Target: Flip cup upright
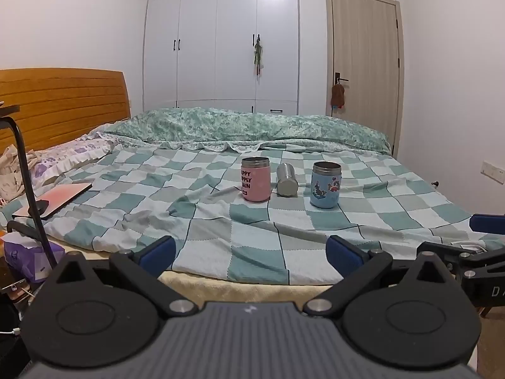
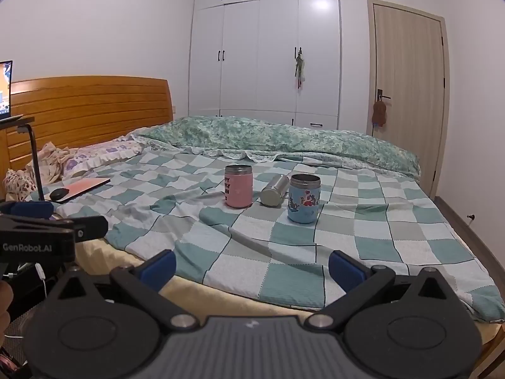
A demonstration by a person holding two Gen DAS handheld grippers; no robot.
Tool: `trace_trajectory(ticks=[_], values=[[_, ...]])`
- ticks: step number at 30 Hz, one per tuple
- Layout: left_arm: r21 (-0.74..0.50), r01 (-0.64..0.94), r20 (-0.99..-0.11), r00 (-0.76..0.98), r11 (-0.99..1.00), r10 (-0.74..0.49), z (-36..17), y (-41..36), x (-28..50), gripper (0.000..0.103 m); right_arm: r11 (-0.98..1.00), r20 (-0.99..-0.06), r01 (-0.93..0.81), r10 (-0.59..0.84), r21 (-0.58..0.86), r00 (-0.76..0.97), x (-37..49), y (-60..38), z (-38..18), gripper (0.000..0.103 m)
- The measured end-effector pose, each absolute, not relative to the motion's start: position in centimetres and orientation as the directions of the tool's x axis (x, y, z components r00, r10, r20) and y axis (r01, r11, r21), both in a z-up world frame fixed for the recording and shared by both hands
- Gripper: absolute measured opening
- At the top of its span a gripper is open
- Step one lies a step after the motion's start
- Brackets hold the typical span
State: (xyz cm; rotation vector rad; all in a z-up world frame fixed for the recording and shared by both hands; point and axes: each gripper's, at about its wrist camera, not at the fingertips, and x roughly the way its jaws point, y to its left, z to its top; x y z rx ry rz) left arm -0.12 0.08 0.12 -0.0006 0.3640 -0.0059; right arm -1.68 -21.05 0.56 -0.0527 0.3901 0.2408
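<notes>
A steel cup [image 1: 286, 179] lies on its side on the checked bedspread [image 1: 221, 221], its base toward me, between an upright pink cup [image 1: 255, 179] and an upright blue cup [image 1: 326, 184]. The same three show in the right wrist view: steel cup [image 2: 275, 190], pink cup [image 2: 239, 186], blue cup [image 2: 304, 198]. My left gripper [image 1: 251, 254] is open and empty at the bed's near edge, well short of the cups. My right gripper [image 2: 252, 268] is open and empty, also at the near edge.
A pink laptop [image 1: 60, 197] with a black mouse lies on the bed's left side near a black stand [image 1: 26, 164]. A rolled green quilt [image 1: 252, 129] lies behind the cups. Wooden headboard at the left, white wardrobe and door behind.
</notes>
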Motion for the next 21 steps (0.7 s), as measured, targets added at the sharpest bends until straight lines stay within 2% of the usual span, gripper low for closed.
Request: trace_trajectory(ticks=[21], values=[[0.0,0.008,-0.355,0.935,1.0,-0.008,0.29,0.15,-0.16,0.103,0.97,-0.383,-0.242,0.221,-0.006,0.897,-1.88,-21.0,0.65,0.103]])
